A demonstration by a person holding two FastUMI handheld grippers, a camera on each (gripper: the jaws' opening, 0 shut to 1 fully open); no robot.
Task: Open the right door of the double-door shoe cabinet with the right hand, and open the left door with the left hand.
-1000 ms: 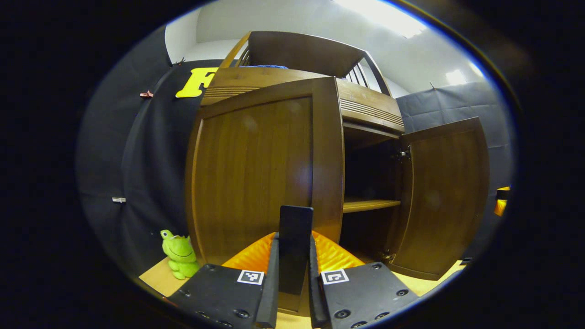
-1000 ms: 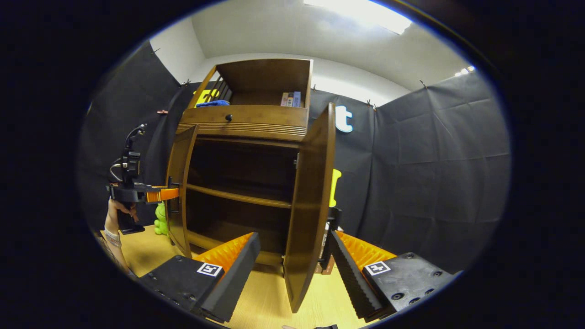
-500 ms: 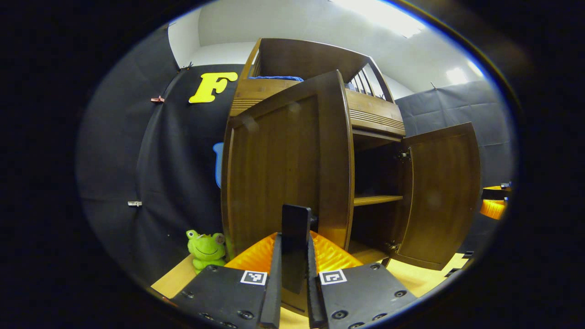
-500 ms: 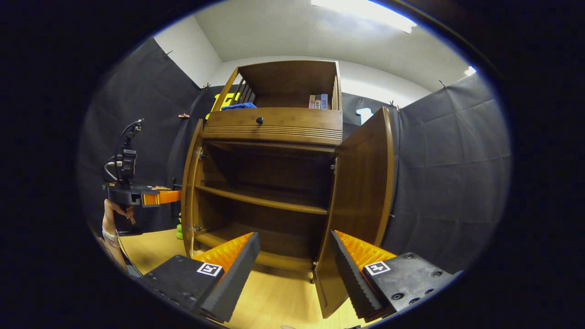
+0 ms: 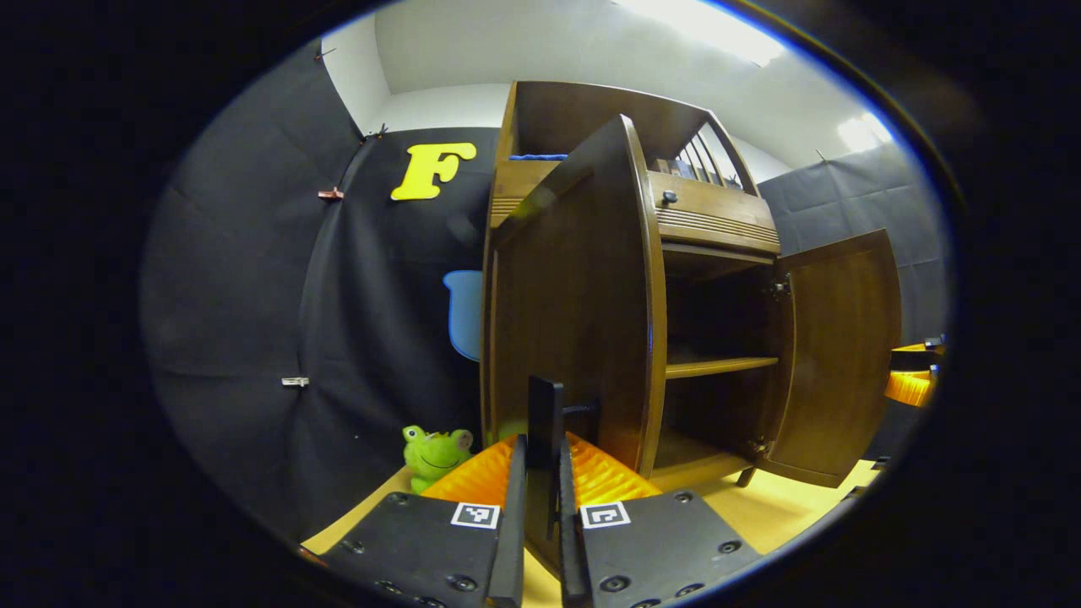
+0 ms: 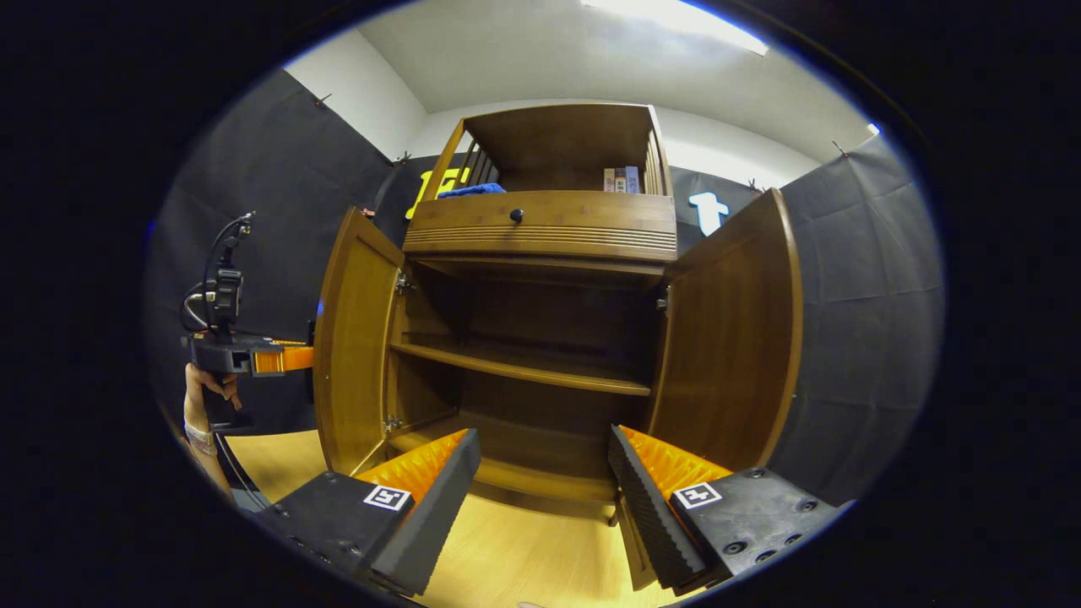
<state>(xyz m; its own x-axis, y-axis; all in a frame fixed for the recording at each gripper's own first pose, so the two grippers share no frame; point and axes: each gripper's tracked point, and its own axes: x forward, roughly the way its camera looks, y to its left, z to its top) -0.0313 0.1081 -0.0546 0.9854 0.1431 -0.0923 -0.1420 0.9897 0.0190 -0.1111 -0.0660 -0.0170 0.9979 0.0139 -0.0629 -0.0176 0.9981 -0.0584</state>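
Shoe cabinet [image 6: 540, 245] has both doors swung wide. Left gripper [image 5: 540, 507] is clamped on the left door [image 5: 574, 312]'s black handle [image 5: 545, 422]. Right gripper [image 6: 545, 473] hangs spread open, holding nothing, in front of the bare shelf [image 6: 524, 367], right door [image 6: 730, 338] alongside.

The left door [image 5: 583, 304] has been swung further out, its handle [image 5: 545, 422] kept clamped between the left gripper [image 5: 540, 515] fingers. The right door [image 6: 730, 329] has been left wide open, beyond the parted right gripper [image 6: 545, 490] fingers.
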